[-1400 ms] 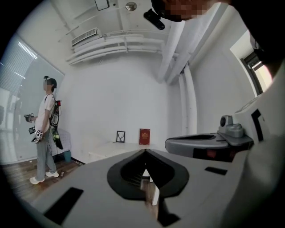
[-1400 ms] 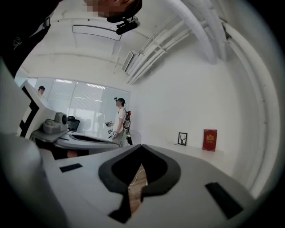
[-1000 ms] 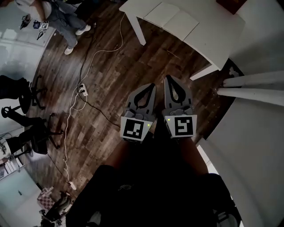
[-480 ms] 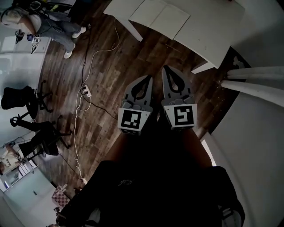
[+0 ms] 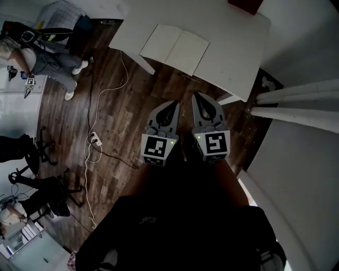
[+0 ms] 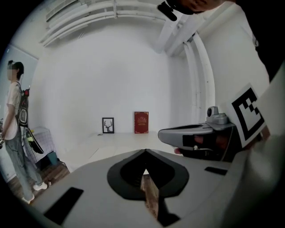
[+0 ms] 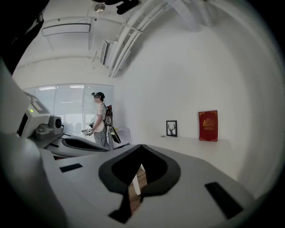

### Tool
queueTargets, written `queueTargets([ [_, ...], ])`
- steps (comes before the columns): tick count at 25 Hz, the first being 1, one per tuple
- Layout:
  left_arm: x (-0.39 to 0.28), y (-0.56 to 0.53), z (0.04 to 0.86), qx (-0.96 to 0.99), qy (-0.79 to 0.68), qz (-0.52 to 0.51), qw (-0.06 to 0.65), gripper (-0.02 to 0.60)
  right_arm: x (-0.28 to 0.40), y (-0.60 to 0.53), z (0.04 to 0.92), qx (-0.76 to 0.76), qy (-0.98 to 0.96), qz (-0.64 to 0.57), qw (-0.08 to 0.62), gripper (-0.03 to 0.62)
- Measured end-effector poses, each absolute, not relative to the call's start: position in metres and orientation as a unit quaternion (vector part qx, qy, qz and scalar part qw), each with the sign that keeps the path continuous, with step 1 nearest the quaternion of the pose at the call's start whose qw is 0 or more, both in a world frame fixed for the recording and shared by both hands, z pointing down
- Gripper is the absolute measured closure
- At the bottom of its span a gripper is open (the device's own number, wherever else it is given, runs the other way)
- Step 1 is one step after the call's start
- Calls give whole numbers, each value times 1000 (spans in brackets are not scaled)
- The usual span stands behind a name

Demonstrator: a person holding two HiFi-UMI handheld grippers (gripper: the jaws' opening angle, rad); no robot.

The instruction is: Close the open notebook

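The open notebook (image 5: pixel 175 48) lies flat on the white table (image 5: pixel 233 42) in the upper middle of the head view, with both pale pages facing up and the centre fold running between them. It sits close to the table's near edge. A red book (image 5: pixel 242 4) is cut off by the top edge of that view. In the left gripper view it stands upright against the white wall at the back of the table, beside a small framed picture (image 6: pixel 107 125).

Both grippers are held side by side over the dark wooden floor (image 5: pixel 132 90) in the middle of the head view, below the table and well apart from the notebook. The left gripper (image 5: pixel 176 104) has its jaws clenched. In its own view the tips meet in a point with only a thin slit of floor showing behind them, and nothing is held. The right gripper (image 5: pixel 195 96) is likewise clenched on nothing, its tips pointing towards the table's edge.

A white cable (image 5: pixel 108 90) snakes across the floor to a power strip (image 5: pixel 95 139) at the left. Another person (image 5: pixel 53 58) stands in the upper left corner.
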State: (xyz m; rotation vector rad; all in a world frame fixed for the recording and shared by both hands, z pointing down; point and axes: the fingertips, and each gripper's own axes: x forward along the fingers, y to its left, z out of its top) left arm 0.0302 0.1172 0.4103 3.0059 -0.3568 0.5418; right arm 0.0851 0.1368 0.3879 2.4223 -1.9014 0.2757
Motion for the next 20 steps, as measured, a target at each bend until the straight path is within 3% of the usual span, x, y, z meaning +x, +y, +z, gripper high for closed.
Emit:
queueTargets([
  [5, 44, 86, 429, 975, -107, 188, 49, 580, 98, 104, 428, 786, -600, 143, 48, 572],
  [20, 51, -12, 461, 975, -15, 218, 47, 580, 107, 44, 490, 838, -476, 264, 22, 572],
])
